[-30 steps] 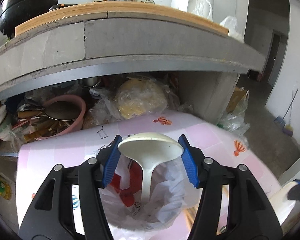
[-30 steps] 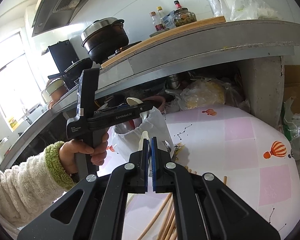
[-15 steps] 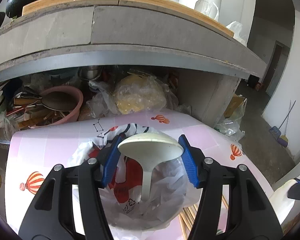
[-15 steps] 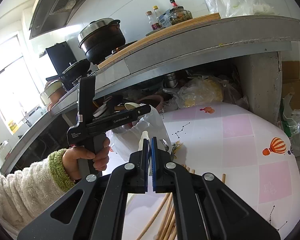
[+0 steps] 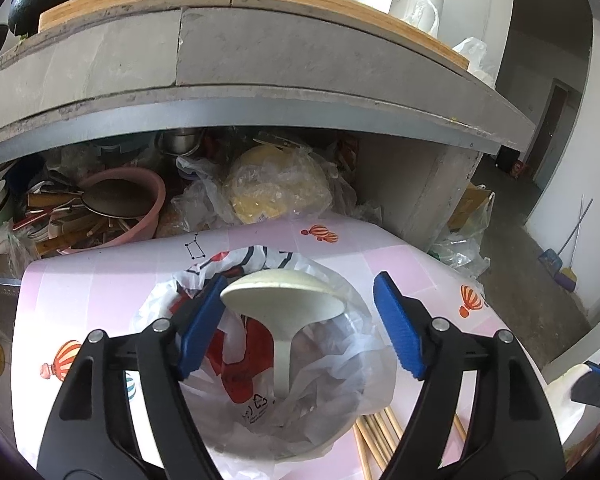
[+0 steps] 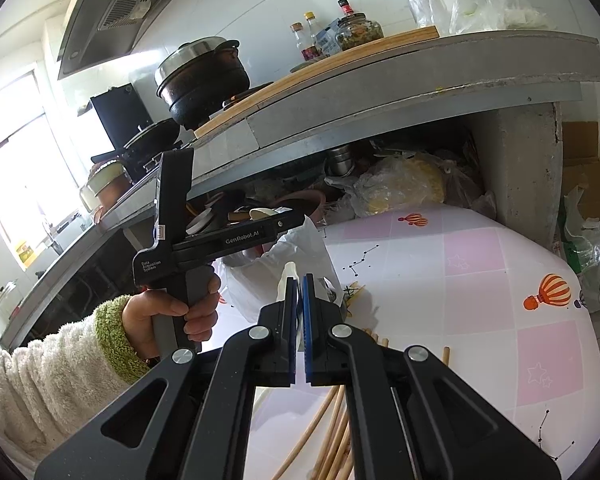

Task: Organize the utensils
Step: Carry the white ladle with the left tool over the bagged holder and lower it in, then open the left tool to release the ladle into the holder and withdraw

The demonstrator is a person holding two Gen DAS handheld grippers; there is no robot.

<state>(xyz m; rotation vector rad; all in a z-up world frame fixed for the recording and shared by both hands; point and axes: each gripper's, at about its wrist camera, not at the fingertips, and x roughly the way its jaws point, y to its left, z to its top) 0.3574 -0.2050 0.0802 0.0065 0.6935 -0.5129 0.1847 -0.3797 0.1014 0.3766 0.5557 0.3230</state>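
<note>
My left gripper (image 5: 300, 320) is opening, and the smooth cream spoon (image 5: 284, 300) stands between my blue pads, handle down in the crinkly plastic bag (image 5: 260, 392) near the middle of the pink table (image 5: 380, 248). I should let go slowly so it stays inside. My right gripper (image 6: 299, 320) is closed on nothing, above the thin wooden chopsticks (image 6: 312, 436)

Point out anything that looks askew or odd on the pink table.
The white plastic ladle stands handle-down in the bag-lined white container, bowl tilted and touching only the left blue pad as the left tongs open. Loose wooden chopsticks lie scattered beside the container on the pink patterned table.
</note>
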